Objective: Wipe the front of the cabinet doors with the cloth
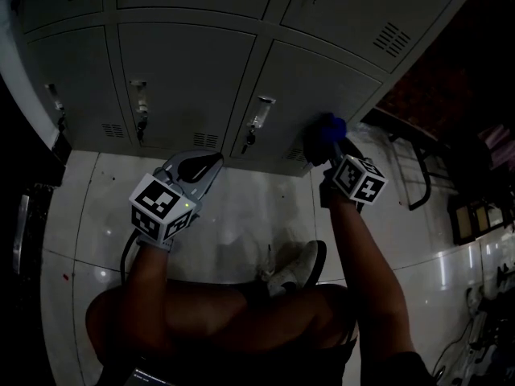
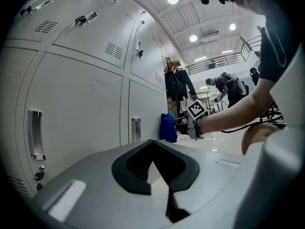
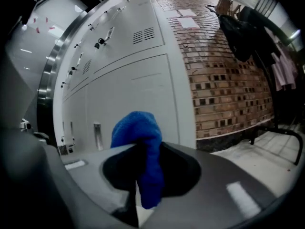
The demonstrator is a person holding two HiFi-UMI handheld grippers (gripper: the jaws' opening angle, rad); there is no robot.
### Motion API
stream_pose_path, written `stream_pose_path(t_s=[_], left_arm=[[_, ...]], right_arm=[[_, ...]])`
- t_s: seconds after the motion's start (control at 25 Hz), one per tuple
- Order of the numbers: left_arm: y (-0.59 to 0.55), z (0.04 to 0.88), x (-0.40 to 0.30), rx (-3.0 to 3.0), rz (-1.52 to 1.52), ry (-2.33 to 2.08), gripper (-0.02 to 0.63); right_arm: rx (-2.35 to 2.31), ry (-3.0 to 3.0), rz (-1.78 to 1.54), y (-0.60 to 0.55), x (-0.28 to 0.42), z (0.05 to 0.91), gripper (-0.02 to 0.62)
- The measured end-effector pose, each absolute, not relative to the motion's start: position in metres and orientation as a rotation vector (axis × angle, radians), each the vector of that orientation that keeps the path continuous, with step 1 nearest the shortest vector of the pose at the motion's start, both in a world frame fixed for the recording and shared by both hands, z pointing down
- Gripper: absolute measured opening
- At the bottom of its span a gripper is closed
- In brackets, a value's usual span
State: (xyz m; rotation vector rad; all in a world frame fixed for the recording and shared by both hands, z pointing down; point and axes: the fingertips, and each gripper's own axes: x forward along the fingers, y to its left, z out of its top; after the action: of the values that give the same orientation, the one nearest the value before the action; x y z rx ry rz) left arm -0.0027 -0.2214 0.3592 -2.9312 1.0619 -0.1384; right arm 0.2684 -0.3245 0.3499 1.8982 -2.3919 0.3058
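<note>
Grey locker-style cabinet doors (image 1: 310, 87) fill the top of the head view. A blue cloth (image 1: 328, 127) is pressed against the lower right door near its bottom edge. My right gripper (image 1: 327, 141) is shut on it. In the right gripper view the cloth (image 3: 138, 132) bulges out between the jaws of the right gripper (image 3: 143, 147), in front of the door (image 3: 133, 89). My left gripper (image 1: 216, 161) hangs low before the middle door, shut and empty, not touching it. From the left gripper view its tips (image 2: 152, 144) point along the doors (image 2: 76, 104) toward the cloth (image 2: 167, 127).
Door handles with keys (image 1: 257, 119) stick out from the lower doors. A black metal rack (image 1: 414, 167) stands right of the cabinet beside a brick wall (image 3: 224, 80) with hanging clothes (image 3: 248, 27). My knees and a shoe (image 1: 294, 268) rest on the glossy tile floor. A person (image 2: 224, 87) stands far off.
</note>
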Motion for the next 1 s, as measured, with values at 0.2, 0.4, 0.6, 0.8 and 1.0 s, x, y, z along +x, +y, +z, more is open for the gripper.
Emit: stream_pose_path(t_s=[0.2,0.4,0.6,0.8,1.0], left_arm=[[-0.221,0.355,-0.005,-2.930,-0.115,1.075,0.000],[-0.222,0.350,-0.007,-2.933,-0.082,1.079,0.000],[-0.223,0.349,-0.009,-2.936,-0.061,1.074,0.000],[-0.223,0.351,-0.009,-2.933,-0.076,1.078,0.000],[-0.222,0.353,-0.006,-2.932,-0.094,1.069,0.000]], right_arm=[[1.706,-2.436,0.251,-0.325,0.184,0.380,0.077],[1.589,-2.471,0.214,-0.334,0.125,0.401,0.077],[1.541,-2.484,0.195,-0.348,0.098,0.408,0.077],[1.569,-2.480,0.199,-0.352,0.114,0.407,0.077],[1.627,-2.421,0.190,-0.352,0.155,0.408,0.077]])
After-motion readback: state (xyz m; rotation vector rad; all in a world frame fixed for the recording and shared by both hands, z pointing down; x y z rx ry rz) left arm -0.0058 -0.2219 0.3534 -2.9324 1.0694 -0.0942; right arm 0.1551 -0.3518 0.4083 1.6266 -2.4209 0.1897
